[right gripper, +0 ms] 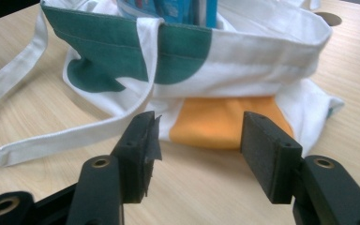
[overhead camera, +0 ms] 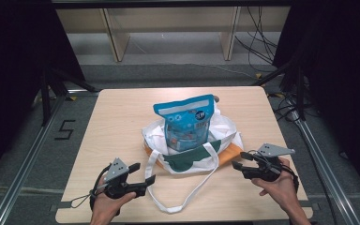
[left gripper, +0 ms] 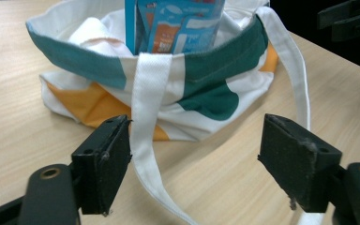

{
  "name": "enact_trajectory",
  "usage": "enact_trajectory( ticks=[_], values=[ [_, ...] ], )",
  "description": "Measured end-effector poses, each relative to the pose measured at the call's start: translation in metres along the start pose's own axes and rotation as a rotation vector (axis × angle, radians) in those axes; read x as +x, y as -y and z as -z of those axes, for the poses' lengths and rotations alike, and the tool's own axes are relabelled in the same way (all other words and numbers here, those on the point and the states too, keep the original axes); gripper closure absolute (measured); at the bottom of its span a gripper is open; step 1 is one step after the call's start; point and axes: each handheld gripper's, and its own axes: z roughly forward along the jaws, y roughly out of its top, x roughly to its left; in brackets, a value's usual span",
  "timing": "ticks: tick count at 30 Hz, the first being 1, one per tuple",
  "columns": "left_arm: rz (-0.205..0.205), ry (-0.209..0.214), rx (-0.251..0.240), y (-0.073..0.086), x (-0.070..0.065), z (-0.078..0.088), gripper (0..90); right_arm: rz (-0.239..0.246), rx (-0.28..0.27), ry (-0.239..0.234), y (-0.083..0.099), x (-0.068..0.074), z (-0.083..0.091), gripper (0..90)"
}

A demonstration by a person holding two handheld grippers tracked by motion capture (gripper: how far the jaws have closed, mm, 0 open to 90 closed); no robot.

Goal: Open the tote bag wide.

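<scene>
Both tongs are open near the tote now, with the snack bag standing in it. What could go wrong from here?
1. The blue snack bag stands tall, well above the slumped rim of the tote bag; a tug on the cloth could tip it out.
2. The white strap loops loose across the table beside the left tongs, and in the left gripper view lies against one jaw, so it may snag.
3. The right tongs face the flattened side; closing there might pinch only cloth.

Matt cloth tote bag (overhead camera: 192, 154), glossy plastic snack pouch (overhead camera: 186, 123), smooth wood table (overhead camera: 117, 117)
</scene>
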Motion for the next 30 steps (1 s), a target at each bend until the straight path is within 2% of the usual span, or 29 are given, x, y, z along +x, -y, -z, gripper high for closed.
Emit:
enact_trajectory(
  ticks=[4,6,7,8,9,10,11,12,13,14,15,16,17,18,19,20,22,23,24,25,26,27,28,29,30],
  values=[
    [-0.006,-0.002,0.008,0.009,-0.003,0.003,20.1,-0.020,0.004,0.018,0.011,0.001,0.005,44.9],
    [-0.002,-0.020,0.017,0.013,-0.004,0.006,17.4,-0.015,0.007,0.023,0.017,0.002,0.007,44.9],
    [-0.002,-0.012,0.019,0.015,-0.003,0.006,16.6,-0.034,0.014,0.022,0.020,0.004,0.007,44.9],
    [-0.015,-0.011,0.031,0.017,-0.002,0.008,16.8,-0.007,0.027,0.026,0.022,0.002,0.008,44.8],
    [-0.020,-0.019,0.034,0.020,-0.002,0.009,16.8,-0.019,0.033,0.023,0.025,0.003,0.008,44.7],
    [-0.007,-0.027,0.039,0.022,-0.003,0.010,17.0,-0.028,0.039,0.027,0.029,0.003,0.009,44.5],
    [-0.016,-0.022,0.046,0.024,-0.002,0.011,18.1,-0.032,0.035,0.026,0.031,0.003,0.009,44.4],
    [-0.016,-0.021,0.053,0.025,-0.003,0.011,19.8,-0.013,0.041,0.029,0.033,0.000,0.009,44.1],
    [-0.028,-0.026,0.067,0.027,-0.003,0.012,20.7,-0.048,0.047,0.029,0.035,0.003,0.010,44.0],
    [-0.028,-0.022,0.072,0.029,-0.004,0.013,20.4,-0.021,0.052,0.029,0.037,0.001,0.011,43.6],
    [-0.025,-0.023,0.073,0.031,-0.005,0.013,19.7,-0.054,0.056,0.032,0.040,0.004,0.011,42.9],
    [-0.026,-0.023,0.078,0.032,-0.005,0.013,19.5,-0.027,0.060,0.035,0.041,0.002,0.012,42.2],
    [-0.031,-0.021,0.079,0.033,-0.006,0.014,19.5,-0.076,0.080,0.026,0.042,0.007,0.013,42.1],
    [-0.040,-0.017,0.086,0.033,-0.006,0.014,19.2,-0.050,0.069,0.032,0.044,0.006,0.014,41.8],
    [-0.041,-0.021,0.092,0.035,-0.006,0.014,19.0,-0.051,0.061,0.025,0.045,0.007,0.014,41.4],
    [-0.041,-0.028,0.097,0.036,-0.007,0.015,18.7,-0.040,0.067,0.040,0.047,0.007,0.015,40.5],
    [-0.042,-0.028,0.104,0.037,-0.008,0.015,18.1,-0.043,0.082,0.040,0.052,0.009,0.016,39.2],
    [-0.043,-0.027,0.097,0.038,-0.009,0.014,17.8,-0.017,0.091,0.037,0.053,0.008,0.017,38.9],
    [-0.047,-0.030,0.098,0.038,-0.009,0.014,17.6,-0.017,0.086,0.033,0.056,0.009,0.017,38.0],
    [-0.045,-0.029,0.098,0.039,-0.010,0.014,17.3,-0.048,0.096,0.031,0.058,0.013,0.018,36.9],
    [-0.050,-0.034,0.101,0.039,-0.010,0.014,17.0,-0.050,0.115,0.036,0.060,0.015,0.019,36.0],
    [-0.066,-0.040,0.115,0.040,-0.010,0.015,16.8,-0.010,0.113,0.040,0.062,0.013,0.019,35.6],
    [-0.060,-0.036,0.109,0.041,-0.010,0.014,16.5,-0.016,0.124,0.030,0.065,0.015,0.020,34.6],
    [-0.061,-0.046,0.118,0.042,-0.011,0.013,16.1,-0.046,0.132,0.024,0.068,0.019,0.021,32.8],
    [-0.087,-0.047,0.144,0.042,-0.010,0.013,16.1,-0.036,0.153,0.015,0.070,0.019,0.022,31.3]
  ],
)
